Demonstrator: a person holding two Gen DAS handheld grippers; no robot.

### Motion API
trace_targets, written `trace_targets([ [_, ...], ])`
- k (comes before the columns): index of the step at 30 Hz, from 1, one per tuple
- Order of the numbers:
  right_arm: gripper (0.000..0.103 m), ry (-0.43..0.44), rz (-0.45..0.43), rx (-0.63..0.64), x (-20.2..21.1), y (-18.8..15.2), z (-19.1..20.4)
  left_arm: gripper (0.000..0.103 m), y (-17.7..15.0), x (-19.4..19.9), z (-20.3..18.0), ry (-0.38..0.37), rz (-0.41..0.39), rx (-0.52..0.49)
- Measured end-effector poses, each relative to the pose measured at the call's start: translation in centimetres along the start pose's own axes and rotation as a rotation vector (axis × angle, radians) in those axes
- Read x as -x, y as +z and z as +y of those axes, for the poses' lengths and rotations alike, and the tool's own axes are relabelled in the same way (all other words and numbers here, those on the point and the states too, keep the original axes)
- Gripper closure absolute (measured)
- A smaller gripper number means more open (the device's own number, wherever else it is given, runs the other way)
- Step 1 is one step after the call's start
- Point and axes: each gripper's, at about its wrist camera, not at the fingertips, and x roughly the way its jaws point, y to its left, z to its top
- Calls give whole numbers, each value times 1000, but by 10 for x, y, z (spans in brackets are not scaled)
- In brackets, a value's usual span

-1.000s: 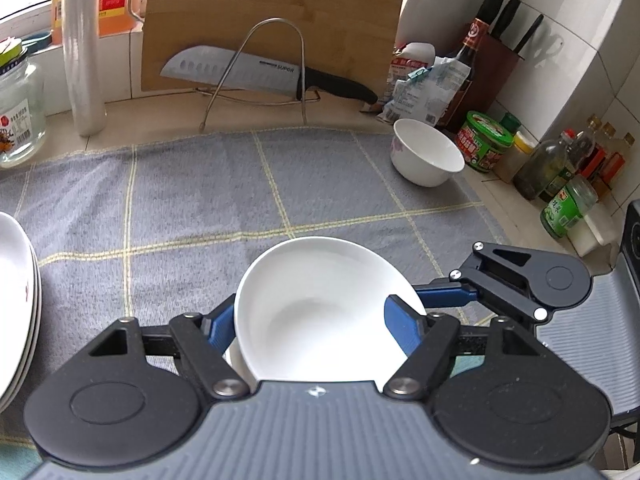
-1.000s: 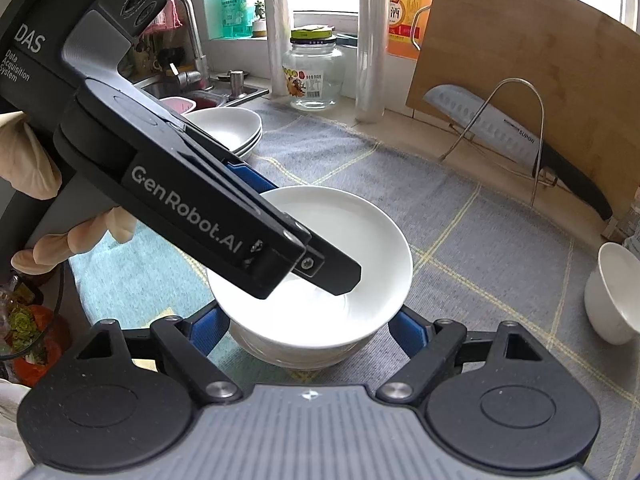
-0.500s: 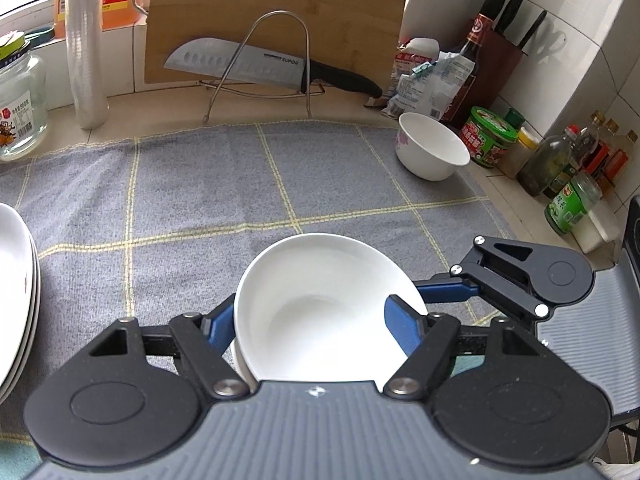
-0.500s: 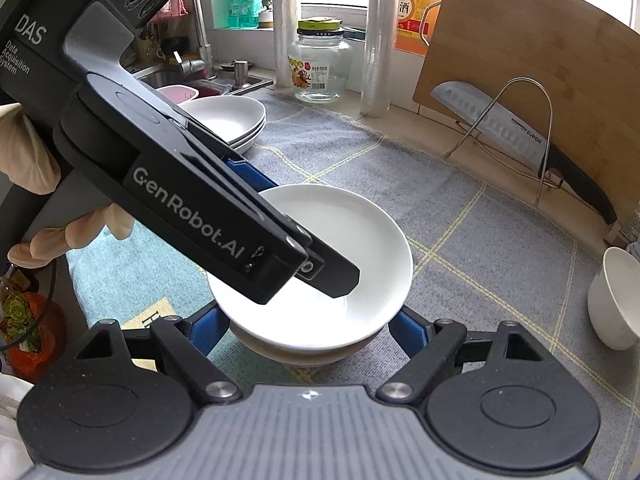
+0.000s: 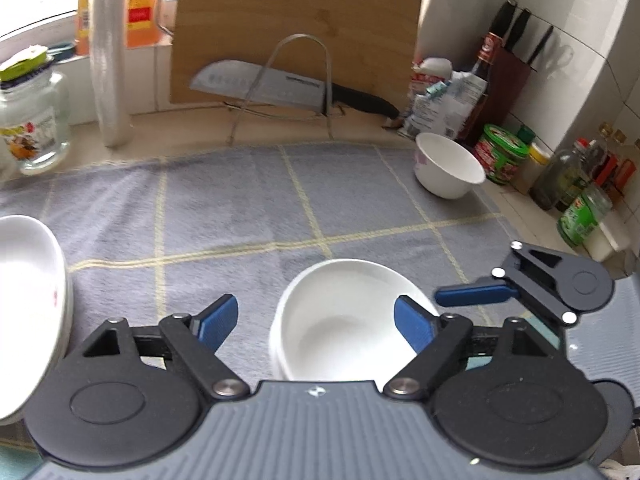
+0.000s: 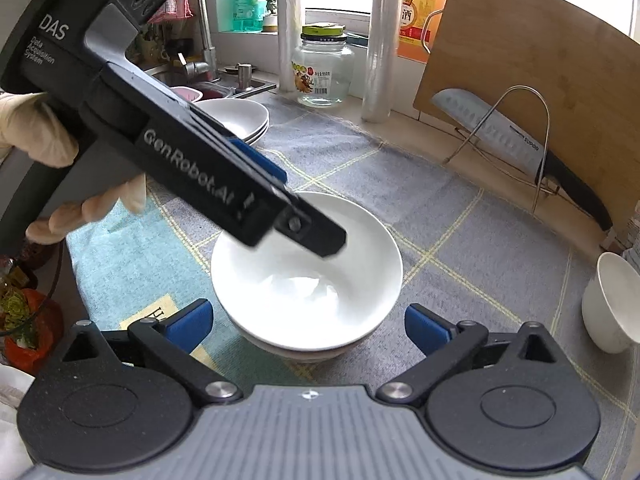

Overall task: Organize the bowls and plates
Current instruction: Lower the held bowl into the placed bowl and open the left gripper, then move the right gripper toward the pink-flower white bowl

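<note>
A white bowl (image 6: 308, 280) sits nested on another bowl on the grey checked mat (image 6: 480, 240). My right gripper (image 6: 308, 326) straddles it with jaws opening wide, and both pads are off its sides. My left gripper (image 5: 316, 324), held by a gloved hand (image 6: 36, 136), reaches over the bowl's (image 5: 344, 320) far-left rim. Its jaws are opening too, one fingertip (image 6: 324, 240) hanging above the inside and the other outside, neither pressing. A stack of white plates (image 5: 28, 300) lies at the mat's left. A small white bowl (image 5: 448, 164) stands at its right edge.
A cutting board (image 5: 296, 28) and a knife on a wire rack (image 5: 288, 88) stand behind the mat. A glass jar (image 5: 28, 136) and a film roll (image 5: 108, 60) are at back left. Bottles and a knife block (image 5: 516, 80) crowd the right. A sink (image 6: 224, 84) lies beyond the plates.
Both grippers have opened and let go of the bowl, which now rests on the bowl below. The left gripper has shifted a little, so the bowl sits lower right in its view.
</note>
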Motion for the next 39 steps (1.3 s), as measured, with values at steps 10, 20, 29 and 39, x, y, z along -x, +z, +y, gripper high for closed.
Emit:
trace_targets([
  [10, 0, -8, -15, -12, 7, 0, 2, 18, -10, 2, 37, 34, -18, 66],
  [20, 0, -43, -5, -32, 13, 2, 5, 18, -23, 1, 57, 13, -20, 87],
  [29, 0, -124, 4, -57, 21, 5, 8, 18, -25, 1, 62, -26, -26, 48],
  [39, 0, -263, -33, -145, 60, -9, -36, 5, 5, 29, -6, -1, -205, -143],
])
